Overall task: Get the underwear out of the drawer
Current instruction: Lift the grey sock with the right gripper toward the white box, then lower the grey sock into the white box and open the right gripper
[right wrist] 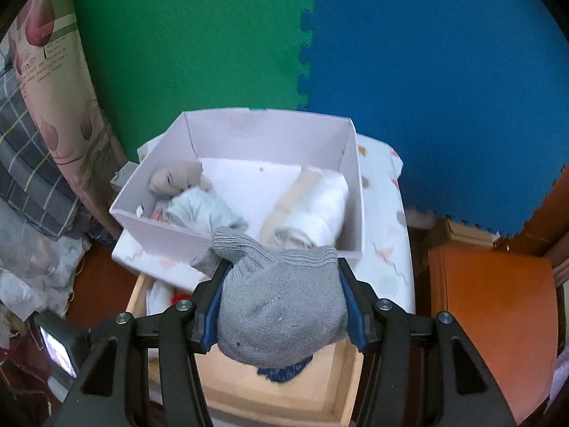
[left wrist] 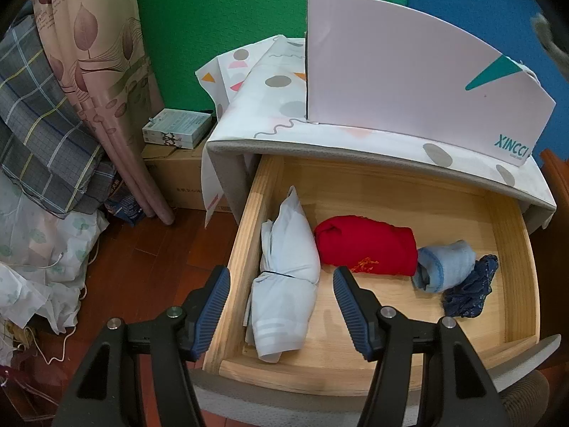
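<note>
Your right hand-held gripper (right wrist: 281, 306) clamps a grey knit bundle (right wrist: 277, 306) above the drawer (right wrist: 341, 391); left hand-held gripper (left wrist: 281, 299) hangs released.

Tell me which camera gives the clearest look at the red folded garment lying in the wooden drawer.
The left wrist view. There the red folded garment lies fully exposed in the wooden drawer, between the pale blue bundle and the light blue roll. The right wrist view shows only a red sliver beside the right gripper.

A home bedroom: clothes drawer (left wrist: 512, 242), folded bedding (left wrist: 42, 114), wood floor (left wrist: 149, 259).
</note>
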Tool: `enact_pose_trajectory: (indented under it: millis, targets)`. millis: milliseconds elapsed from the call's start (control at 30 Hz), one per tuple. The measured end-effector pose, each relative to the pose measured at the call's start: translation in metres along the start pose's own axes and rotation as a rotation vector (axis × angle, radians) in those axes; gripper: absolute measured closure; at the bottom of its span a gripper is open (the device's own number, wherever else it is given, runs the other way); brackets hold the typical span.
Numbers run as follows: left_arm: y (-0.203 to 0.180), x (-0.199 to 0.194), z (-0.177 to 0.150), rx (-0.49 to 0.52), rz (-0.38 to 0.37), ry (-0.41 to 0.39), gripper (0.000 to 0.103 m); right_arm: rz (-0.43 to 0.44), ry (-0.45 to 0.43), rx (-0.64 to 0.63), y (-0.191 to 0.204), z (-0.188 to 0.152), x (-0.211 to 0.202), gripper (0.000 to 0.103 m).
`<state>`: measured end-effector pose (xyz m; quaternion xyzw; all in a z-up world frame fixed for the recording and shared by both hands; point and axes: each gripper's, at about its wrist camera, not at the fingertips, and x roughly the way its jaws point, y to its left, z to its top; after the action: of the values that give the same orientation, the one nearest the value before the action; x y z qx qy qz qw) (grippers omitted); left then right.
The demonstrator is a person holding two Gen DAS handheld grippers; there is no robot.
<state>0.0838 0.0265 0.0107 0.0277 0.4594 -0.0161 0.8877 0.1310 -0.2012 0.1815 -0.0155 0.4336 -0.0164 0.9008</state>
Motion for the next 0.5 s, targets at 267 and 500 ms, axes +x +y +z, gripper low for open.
enact_pose_trajectory:
  millis: [267, 500]
  targets:
    - [-0.001, 0.000, 0.002, -0.002, -0.008, -0.006, 0.041, -0.023, 0.024, -0.040, 0.026, 0.029, 0.029, 0.051]
    - [-0.001, -0.001, 0.001, -0.010, -0.017, -0.006, 0.041, -0.054, 0.062, -0.059, 0.042, 0.043, 0.063, 0.051]
